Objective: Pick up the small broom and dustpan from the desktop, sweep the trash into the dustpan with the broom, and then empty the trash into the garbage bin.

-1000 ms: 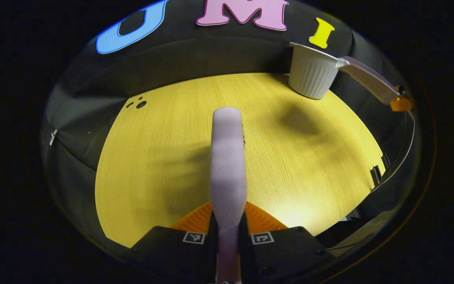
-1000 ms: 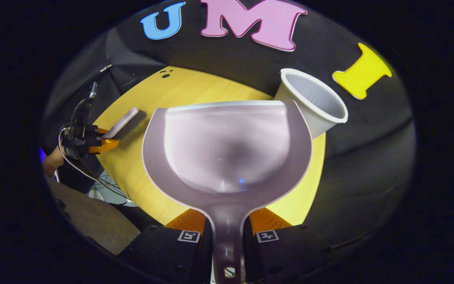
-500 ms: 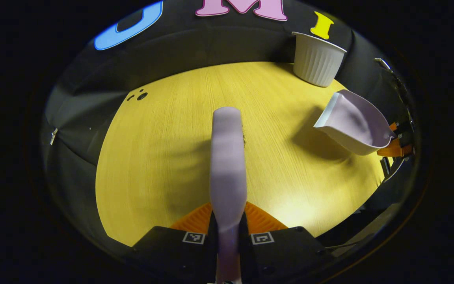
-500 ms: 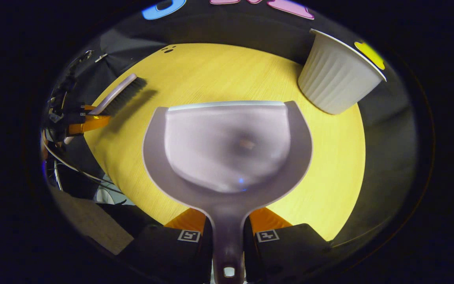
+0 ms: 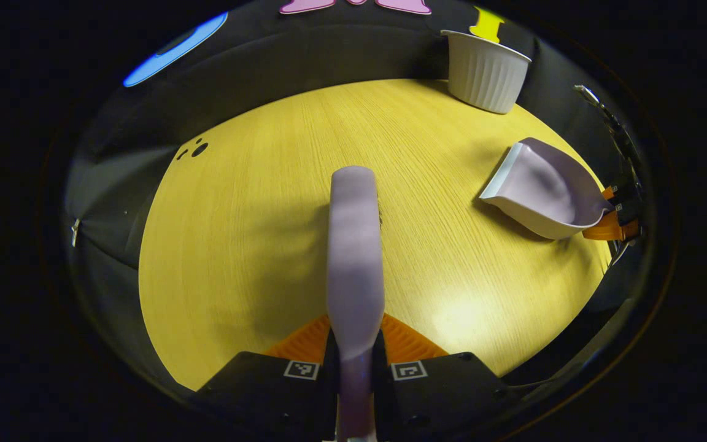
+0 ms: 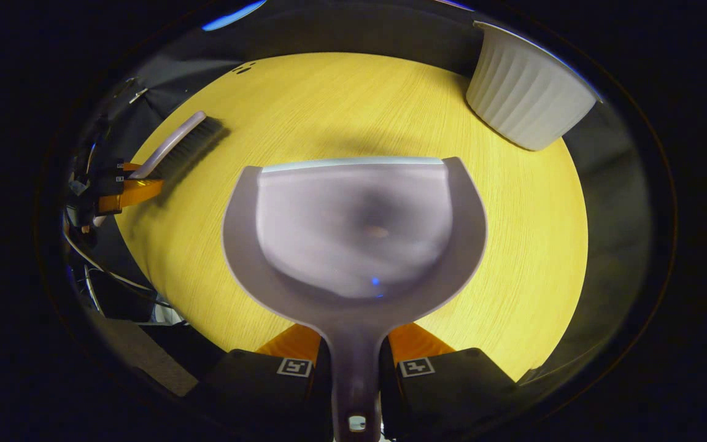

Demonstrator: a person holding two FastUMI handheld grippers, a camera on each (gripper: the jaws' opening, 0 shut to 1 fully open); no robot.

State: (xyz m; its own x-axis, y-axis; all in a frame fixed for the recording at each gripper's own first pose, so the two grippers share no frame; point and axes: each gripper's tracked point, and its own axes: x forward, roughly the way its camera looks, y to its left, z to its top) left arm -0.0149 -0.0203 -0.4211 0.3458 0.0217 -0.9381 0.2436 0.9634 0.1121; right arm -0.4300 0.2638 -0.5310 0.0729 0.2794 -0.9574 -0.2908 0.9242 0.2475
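Currently the dustpan (image 6: 353, 227) is clamped by its handle in the right gripper (image 6: 355, 362) and held low over the desktop (image 5: 255, 202), short of the garbage bin (image 6: 528, 98). The broom (image 5: 355, 245) is clamped in the left gripper (image 5: 355, 362). No trash can be made out on the desktop. Emptying appears done; both tools are probably to be set down next.
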